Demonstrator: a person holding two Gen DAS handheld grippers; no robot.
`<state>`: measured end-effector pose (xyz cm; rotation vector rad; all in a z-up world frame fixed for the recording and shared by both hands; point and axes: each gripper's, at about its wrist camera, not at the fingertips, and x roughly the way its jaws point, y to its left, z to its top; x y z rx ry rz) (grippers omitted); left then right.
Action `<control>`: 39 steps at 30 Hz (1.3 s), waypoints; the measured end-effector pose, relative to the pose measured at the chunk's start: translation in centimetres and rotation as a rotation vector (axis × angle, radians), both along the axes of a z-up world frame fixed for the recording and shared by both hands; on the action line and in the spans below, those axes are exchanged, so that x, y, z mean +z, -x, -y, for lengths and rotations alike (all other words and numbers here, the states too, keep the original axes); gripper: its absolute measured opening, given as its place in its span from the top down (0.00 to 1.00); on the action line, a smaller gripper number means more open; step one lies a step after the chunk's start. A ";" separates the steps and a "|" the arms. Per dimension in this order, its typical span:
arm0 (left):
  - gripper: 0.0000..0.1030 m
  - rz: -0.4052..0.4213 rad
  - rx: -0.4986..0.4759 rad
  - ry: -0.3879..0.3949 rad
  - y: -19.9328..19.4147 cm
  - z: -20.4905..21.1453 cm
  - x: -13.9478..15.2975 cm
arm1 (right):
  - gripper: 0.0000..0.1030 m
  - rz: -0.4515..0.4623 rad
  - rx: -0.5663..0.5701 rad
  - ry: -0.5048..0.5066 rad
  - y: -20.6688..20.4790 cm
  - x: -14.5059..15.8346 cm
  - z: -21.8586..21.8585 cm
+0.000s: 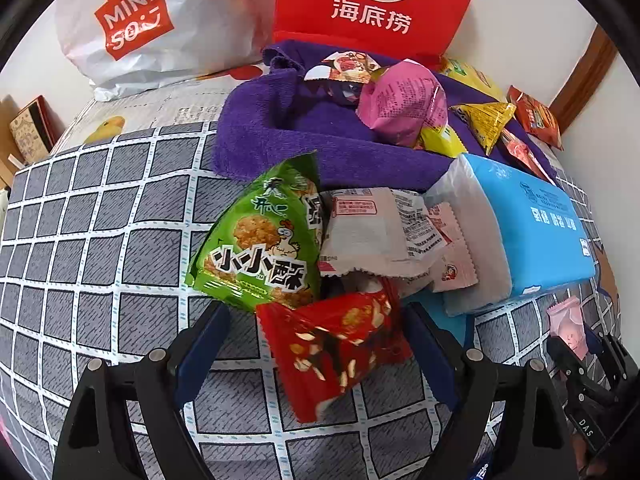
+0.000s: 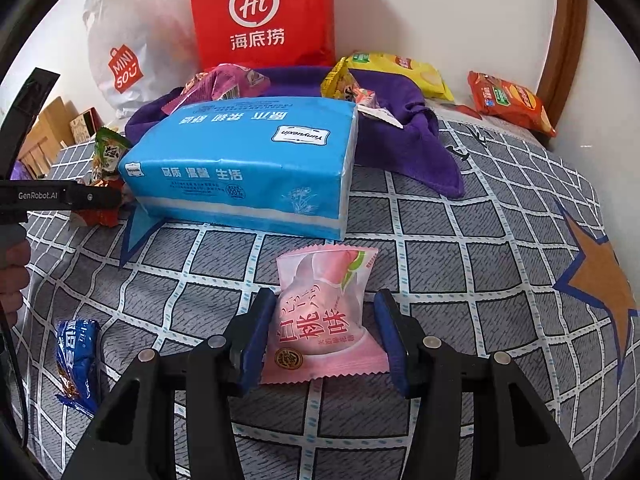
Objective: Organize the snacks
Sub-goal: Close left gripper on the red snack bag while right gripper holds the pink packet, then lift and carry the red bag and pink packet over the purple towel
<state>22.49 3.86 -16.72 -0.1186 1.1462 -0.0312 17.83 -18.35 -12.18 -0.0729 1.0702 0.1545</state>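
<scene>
In the left wrist view my left gripper [image 1: 316, 344] is open, its fingers on either side of a red snack packet [image 1: 336, 348] lying on the checked bedspread. A green packet [image 1: 260, 240] and a white packet [image 1: 368, 232] lie just beyond it. In the right wrist view my right gripper [image 2: 324, 336] is open around a pink peach-flavour packet [image 2: 324, 312], its pads beside the packet's edges; contact is unclear. A purple towel [image 1: 280, 128] behind holds several more snacks, among them a pink bag [image 1: 404, 104].
A blue tissue pack [image 2: 248, 160] lies in the middle of the bed. A red Haidilao bag [image 2: 264, 12] and a white Miniso bag [image 2: 128, 52] stand against the wall. A blue packet [image 2: 78, 360], yellow chips [image 2: 400, 68] and an orange packet [image 2: 512, 100] lie around.
</scene>
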 end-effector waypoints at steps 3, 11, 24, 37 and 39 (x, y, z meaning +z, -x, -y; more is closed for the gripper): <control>0.18 0.004 -0.005 -0.004 0.0 0.0 0.0 | 0.51 0.000 0.001 0.001 0.0 0.0 0.0; 0.38 0.005 -0.010 0.024 0.3 -0.6 0.4 | 0.51 0.000 0.001 0.001 0.0 0.0 0.0; 0.62 0.011 -0.040 0.092 1.9 -1.3 1.5 | 0.51 0.004 0.004 0.011 0.0 0.0 0.0; 0.62 0.038 -0.036 0.116 4.4 -3.0 3.3 | 0.54 0.033 0.012 0.030 0.9 1.3 -1.0; 0.62 0.045 -0.036 0.129 4.9 -3.3 3.7 | 0.54 0.042 0.012 0.017 1.1 1.9 -1.0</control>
